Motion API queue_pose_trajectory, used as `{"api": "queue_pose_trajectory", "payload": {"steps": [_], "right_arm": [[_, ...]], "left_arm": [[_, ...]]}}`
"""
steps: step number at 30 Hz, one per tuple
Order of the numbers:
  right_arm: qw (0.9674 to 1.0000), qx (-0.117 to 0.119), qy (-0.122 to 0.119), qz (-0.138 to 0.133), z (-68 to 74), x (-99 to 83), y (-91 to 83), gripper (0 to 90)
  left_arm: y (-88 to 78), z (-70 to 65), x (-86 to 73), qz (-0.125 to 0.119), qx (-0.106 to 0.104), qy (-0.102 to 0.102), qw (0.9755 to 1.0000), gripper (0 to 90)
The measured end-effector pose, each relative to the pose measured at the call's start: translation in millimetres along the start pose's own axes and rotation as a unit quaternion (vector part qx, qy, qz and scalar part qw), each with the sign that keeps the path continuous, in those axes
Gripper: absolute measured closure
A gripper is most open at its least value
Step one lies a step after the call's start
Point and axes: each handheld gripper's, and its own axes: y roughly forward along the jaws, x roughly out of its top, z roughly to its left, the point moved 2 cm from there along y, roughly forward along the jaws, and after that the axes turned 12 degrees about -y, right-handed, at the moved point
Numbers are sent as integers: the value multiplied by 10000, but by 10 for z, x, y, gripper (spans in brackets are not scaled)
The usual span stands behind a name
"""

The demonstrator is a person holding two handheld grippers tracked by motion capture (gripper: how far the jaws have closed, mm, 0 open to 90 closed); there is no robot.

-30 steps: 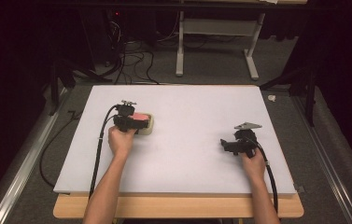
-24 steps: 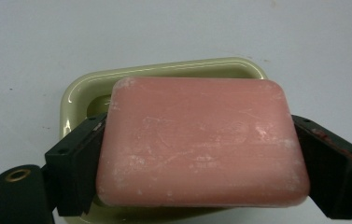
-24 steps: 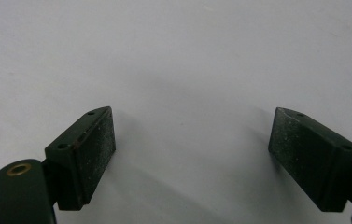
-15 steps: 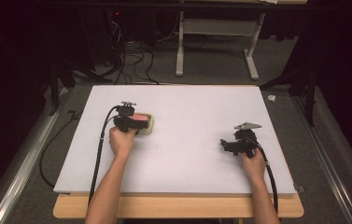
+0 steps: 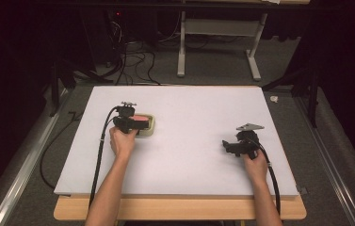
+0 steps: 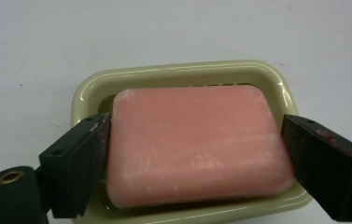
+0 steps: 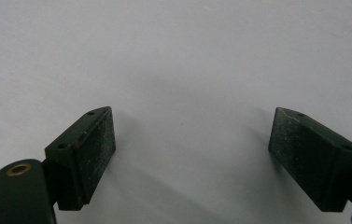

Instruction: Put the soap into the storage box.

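- Pink soap bar sits in its pale green soap dish, left half of the bench, wide bare surface on every side.
- Left gripper jaws just eased open, released, still flanking the soap.
- Right gripper spread wide, empty, near the right edge.
- Both hands unmoved since earlier.

On the white worktop, the left tool sits over a pink soap in its dish; the right tool rests well apart.
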Motion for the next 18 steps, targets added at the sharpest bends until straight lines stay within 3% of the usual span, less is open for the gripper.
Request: {"api": "queue_pose_trajectory", "payload": {"steps": [18], "right_arm": [[10000,-3,-8,-10,0,0,2,154]], "left_arm": [[-294,5,-5,-376,-308,127,9987,117]]}}
